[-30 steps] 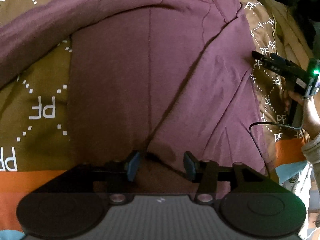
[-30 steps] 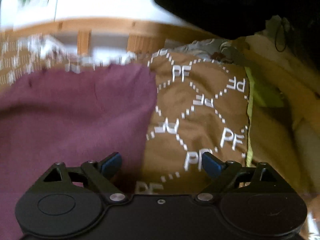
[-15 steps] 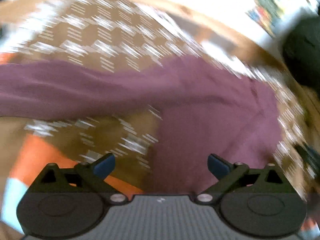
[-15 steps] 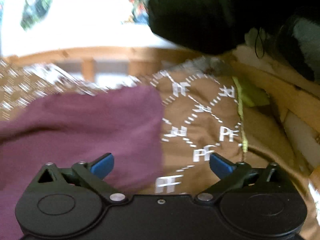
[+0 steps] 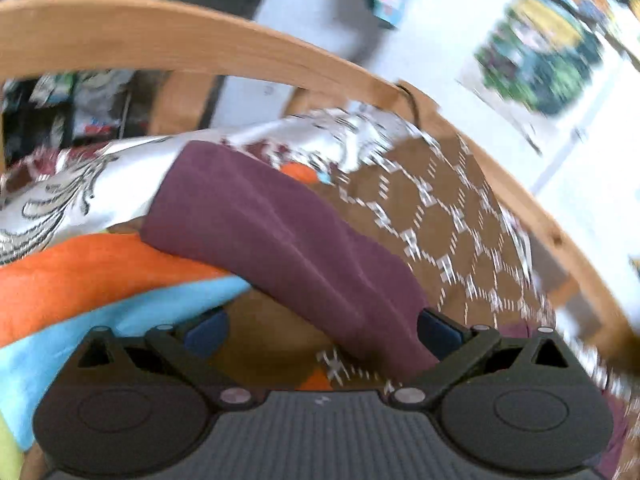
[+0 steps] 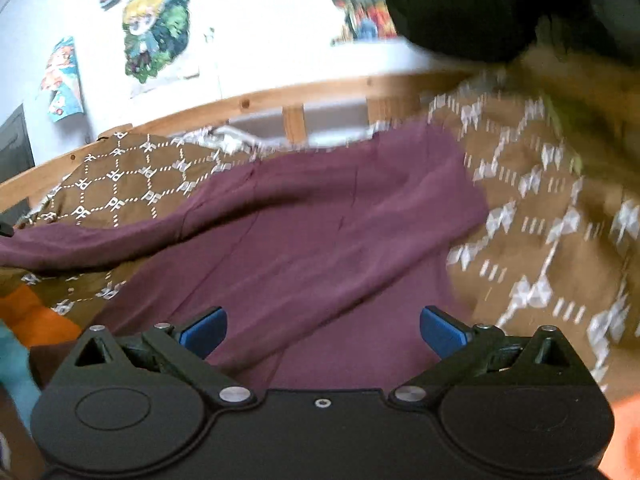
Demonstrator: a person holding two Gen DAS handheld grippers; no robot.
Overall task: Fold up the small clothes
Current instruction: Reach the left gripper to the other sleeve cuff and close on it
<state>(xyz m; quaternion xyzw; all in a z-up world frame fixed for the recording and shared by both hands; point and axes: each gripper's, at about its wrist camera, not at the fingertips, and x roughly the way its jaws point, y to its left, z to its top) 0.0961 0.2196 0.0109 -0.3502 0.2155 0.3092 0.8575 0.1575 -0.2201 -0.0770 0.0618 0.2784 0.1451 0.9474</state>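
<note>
Left gripper [image 5: 322,330] stood wide with nothing held, a long maroon sleeve [image 5: 288,248] of the garment running between its fingers and away to the upper left across the patterned bedspread [image 5: 452,216]. Right gripper [image 6: 322,330] was likewise wide and empty above the maroon garment [image 6: 320,240], which lay spread on the bed, long axis left to right, sleeve trailing left. Folding looked barely started, the sleeves not yet turned in.
</note>
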